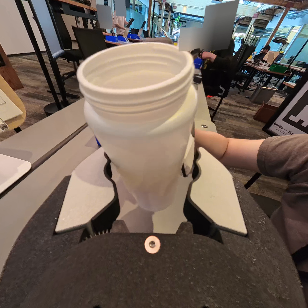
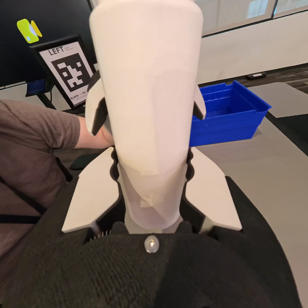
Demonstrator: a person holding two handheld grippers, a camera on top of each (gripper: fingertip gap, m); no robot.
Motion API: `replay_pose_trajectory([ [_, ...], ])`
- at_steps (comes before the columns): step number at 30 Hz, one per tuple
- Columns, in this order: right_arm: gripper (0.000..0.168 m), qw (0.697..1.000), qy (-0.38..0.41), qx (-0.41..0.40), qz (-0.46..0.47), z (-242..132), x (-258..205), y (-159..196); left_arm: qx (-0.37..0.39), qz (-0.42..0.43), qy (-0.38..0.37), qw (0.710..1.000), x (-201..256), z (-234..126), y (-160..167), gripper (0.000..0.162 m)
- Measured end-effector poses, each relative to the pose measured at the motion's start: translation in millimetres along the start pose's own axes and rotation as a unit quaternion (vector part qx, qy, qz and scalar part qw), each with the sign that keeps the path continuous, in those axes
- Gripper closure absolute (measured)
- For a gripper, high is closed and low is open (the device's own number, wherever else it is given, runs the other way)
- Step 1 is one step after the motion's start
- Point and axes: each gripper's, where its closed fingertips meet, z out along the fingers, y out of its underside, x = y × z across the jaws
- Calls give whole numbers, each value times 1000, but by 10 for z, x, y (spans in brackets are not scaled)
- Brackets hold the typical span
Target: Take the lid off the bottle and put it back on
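Bottle (image 1: 138, 133) upright, mouth open, lid nowhere visible, pinched between both narrowed claws: left claw (image 1: 150, 166), right claw (image 2: 152, 165) crosswise.

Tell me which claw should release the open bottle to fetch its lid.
Probably right. The left claw clamps the white plastic bottle mid-body, a steady hold; the right claw holds lower, beside the blue plastic bin. The lid is not in view.

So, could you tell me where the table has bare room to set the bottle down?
The grey table is bare in front of the blue bin and beyond it. Left of the bottle it is crowded by the person's arm.
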Motion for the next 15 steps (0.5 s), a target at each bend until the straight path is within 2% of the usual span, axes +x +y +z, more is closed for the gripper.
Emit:
replay_pose_trajectory([
  [2, 87, 1000, 20, 0, -1, -133, 28, -85, 11, 18, -11, 1000, -4, -79, -82, 65],
  [4, 87, 997, 74, -8, -7, -412, 117, -206, 28, 25, -25, 999, -29, -180, -178, 66],
  [6, 87, 986, 163, -23, 3, -884, 250, -324, 48, 23, -33, 998, -50, -277, -268, 70],
  [8, 88, 952, 301, -50, 4, -1542, 431, -353, 57, 22, -37, 997, -63, -334, -316, 72],
  [10, 88, 906, 407, -100, 51, -2179, 543, -147, 56, 26, -39, 997, -66, -349, -324, 74],
  [11, 88, 888, 434, -122, 85, -2418, 577, 7, 52, 28, -38, 998, -63, -341, -315, 74],
  [15, 88, 831, 476, -178, 227, -2966, 796, 643, 41, 23, -30, 998, -55, -284, -258, 76],
])
